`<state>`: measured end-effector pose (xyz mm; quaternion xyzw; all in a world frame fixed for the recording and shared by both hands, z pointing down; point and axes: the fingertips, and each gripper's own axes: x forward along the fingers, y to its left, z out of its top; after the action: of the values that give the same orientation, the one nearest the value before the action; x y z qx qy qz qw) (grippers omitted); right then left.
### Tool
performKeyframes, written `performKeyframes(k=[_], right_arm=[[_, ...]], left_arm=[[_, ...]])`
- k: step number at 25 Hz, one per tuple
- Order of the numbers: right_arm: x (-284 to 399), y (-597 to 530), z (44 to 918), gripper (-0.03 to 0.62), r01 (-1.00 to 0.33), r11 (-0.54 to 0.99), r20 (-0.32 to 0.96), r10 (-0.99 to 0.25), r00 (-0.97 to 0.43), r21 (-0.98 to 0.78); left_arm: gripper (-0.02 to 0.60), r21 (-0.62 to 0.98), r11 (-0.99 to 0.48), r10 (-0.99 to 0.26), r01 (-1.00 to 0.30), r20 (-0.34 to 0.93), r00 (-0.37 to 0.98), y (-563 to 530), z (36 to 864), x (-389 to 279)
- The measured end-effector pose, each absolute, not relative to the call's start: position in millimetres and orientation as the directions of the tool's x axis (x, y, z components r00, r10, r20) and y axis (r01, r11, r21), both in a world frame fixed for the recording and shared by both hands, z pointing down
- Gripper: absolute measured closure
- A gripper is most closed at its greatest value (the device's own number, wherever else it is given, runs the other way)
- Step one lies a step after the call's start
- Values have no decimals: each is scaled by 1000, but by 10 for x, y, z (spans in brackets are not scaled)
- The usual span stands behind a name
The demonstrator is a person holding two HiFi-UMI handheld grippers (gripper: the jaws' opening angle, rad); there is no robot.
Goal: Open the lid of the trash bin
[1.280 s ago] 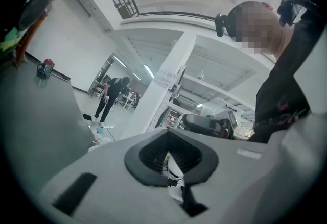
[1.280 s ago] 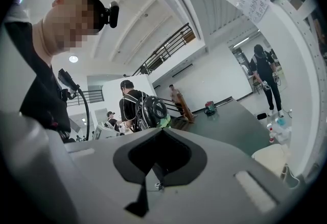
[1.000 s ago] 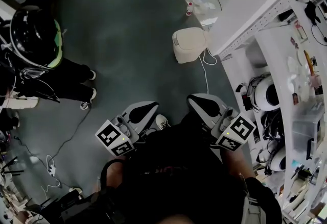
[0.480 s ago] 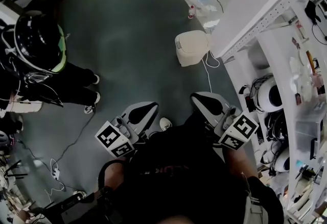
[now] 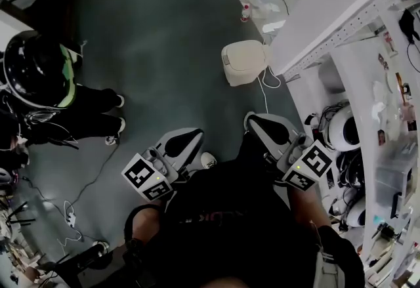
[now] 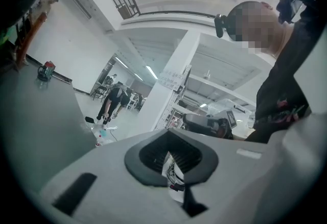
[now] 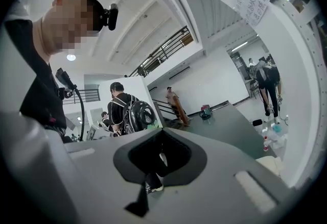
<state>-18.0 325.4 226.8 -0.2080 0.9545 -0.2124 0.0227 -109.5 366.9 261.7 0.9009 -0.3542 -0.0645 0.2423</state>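
Holding left gripper (image 5: 180, 144) and right gripper (image 5: 262, 126) side by side, jaws pinched together, gripping nothing; trash bin (image 5: 233, 74) sitting at 12 o'clock, well apart, lid (image 5: 244, 52) down.

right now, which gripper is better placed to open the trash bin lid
Probably the right: the right gripper is nearer the trash bin, almost in line with it; the left gripper sits farther to the side.
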Motion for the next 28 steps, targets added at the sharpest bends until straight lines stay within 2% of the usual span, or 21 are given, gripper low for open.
performKeyframes(k=[14,28], right_arm=[[271,1786,2371,586,-376,852,77,-375,-924,-364],[638,563,2351,586,-279,883,74,-271,-960,-379]], left_arm=[[577,524,-539,-729,-660,104,677,2467,2765,-613],[577,508,-404,-810,-761,188,555,1467,2752,-290]])
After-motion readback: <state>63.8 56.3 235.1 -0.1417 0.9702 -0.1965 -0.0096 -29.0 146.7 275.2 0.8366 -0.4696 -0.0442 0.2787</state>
